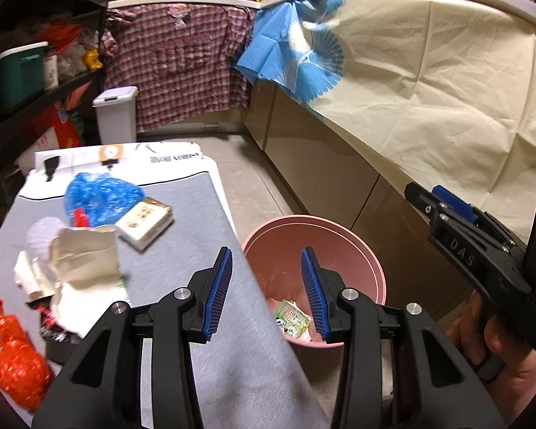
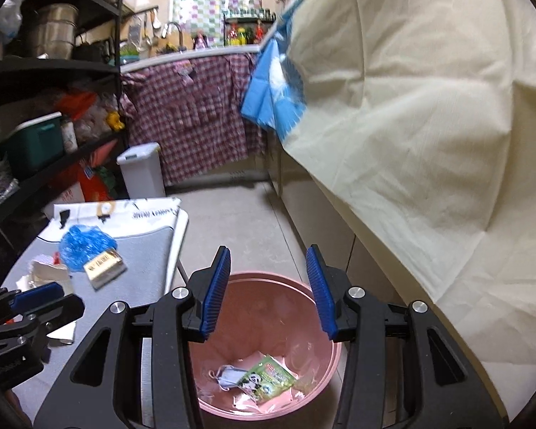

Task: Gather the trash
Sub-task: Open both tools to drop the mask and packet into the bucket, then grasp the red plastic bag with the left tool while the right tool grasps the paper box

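Note:
A pink trash bin stands on the floor beside a low grey table. In it lie a green panda wrapper and a face mask. On the table lie a blue plastic bag, a small box, crumpled paper, a red net bag and a dark wrapper. My left gripper is open and empty over the table's edge and the bin. My right gripper is open and empty above the bin.
A cream cloth hangs over the counter on the right. A white lidded bin stands by a checked cloth. Dark shelves line the left. Tiled floor lies beyond.

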Demonstrator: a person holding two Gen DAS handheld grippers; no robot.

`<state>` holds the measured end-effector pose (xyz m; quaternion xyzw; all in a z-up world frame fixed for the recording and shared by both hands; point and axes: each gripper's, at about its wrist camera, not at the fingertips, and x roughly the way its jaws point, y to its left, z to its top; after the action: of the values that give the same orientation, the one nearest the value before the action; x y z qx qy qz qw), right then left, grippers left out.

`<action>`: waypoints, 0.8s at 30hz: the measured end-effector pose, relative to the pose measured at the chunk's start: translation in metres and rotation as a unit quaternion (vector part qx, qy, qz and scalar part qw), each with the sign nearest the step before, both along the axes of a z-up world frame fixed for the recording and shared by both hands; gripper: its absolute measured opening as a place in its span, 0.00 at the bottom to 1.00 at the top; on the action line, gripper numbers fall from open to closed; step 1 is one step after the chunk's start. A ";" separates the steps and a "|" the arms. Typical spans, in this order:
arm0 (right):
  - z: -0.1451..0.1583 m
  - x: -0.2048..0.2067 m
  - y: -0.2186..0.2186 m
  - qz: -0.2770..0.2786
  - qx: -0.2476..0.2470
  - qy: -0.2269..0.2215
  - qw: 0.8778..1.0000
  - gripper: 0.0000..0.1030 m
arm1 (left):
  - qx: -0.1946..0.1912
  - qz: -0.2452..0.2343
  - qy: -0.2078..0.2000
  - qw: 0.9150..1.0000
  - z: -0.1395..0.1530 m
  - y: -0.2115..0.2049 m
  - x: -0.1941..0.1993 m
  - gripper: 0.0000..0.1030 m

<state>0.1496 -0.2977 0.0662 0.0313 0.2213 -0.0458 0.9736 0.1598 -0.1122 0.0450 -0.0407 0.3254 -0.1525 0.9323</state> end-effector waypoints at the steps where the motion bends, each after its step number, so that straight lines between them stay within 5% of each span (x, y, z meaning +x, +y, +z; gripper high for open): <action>1: 0.002 -0.002 0.002 0.004 0.001 -0.001 1.000 0.42 | 0.000 0.002 -0.001 1.000 0.001 0.004 -0.005 0.38; 14: 0.014 -0.029 0.049 0.082 0.015 -0.005 0.997 0.35 | 0.018 0.073 -0.030 0.997 0.017 0.087 -0.070 0.38; 24: 0.003 -0.030 0.103 0.149 0.038 0.014 0.988 0.24 | 0.034 0.170 -0.029 0.984 0.003 0.161 -0.107 0.38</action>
<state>0.1196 -0.1944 0.0688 0.0342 0.2386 0.1080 0.9645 0.0526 0.0491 0.0480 -0.0591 0.2914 0.0188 0.9546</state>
